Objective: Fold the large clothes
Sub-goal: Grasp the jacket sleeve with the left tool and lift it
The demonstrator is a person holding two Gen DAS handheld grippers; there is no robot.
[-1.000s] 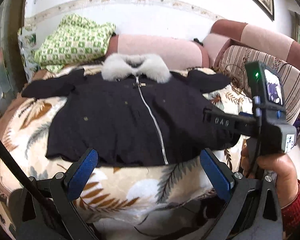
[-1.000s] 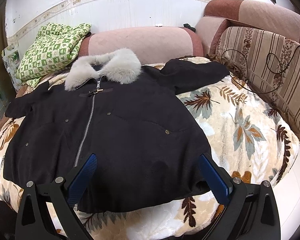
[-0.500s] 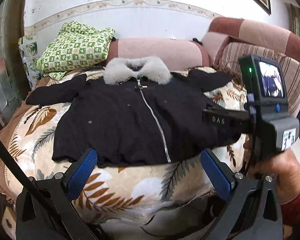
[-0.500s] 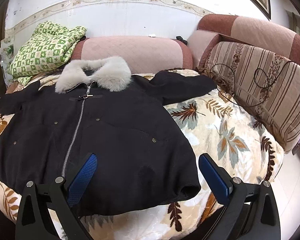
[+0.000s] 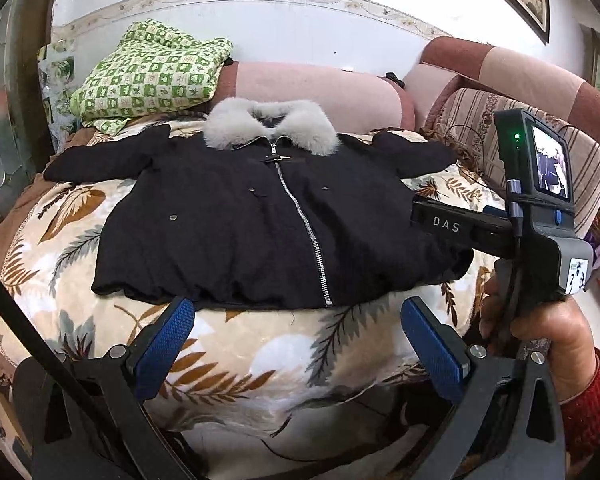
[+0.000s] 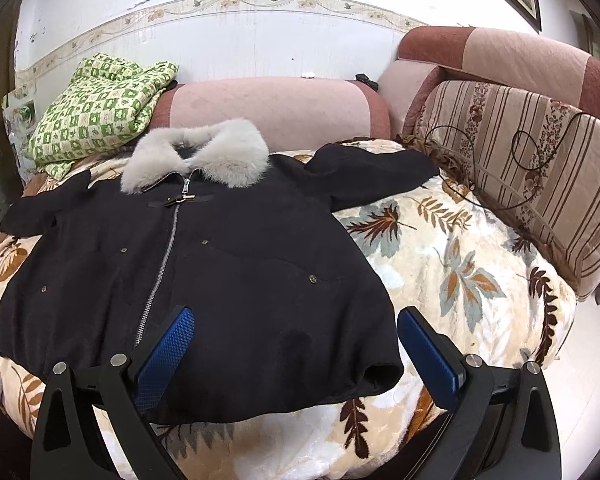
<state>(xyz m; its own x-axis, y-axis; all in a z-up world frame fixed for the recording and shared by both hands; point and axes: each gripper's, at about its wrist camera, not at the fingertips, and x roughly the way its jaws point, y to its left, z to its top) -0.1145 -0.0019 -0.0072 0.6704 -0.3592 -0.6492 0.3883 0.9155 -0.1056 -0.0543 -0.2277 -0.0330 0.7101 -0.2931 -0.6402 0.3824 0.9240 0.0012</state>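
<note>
A black zip-up coat with a grey fur collar lies flat, front up, sleeves spread, on a leaf-print blanket. It also shows in the right wrist view, with its collar. My left gripper is open and empty, hovering just short of the coat's hem. My right gripper is open and empty, above the coat's right hem corner; its body shows in the left wrist view, held in a hand.
A folded green checked quilt lies at the back left. Pink and brown sofa cushions run along the back; a striped cushion with a thin cable on it is at the right. The blanket's front edge drops to the floor.
Both grippers have drawn back from the coat and risen a little; the coat now looks smaller and farther away. The coat has not moved. Both jaws stay open.
</note>
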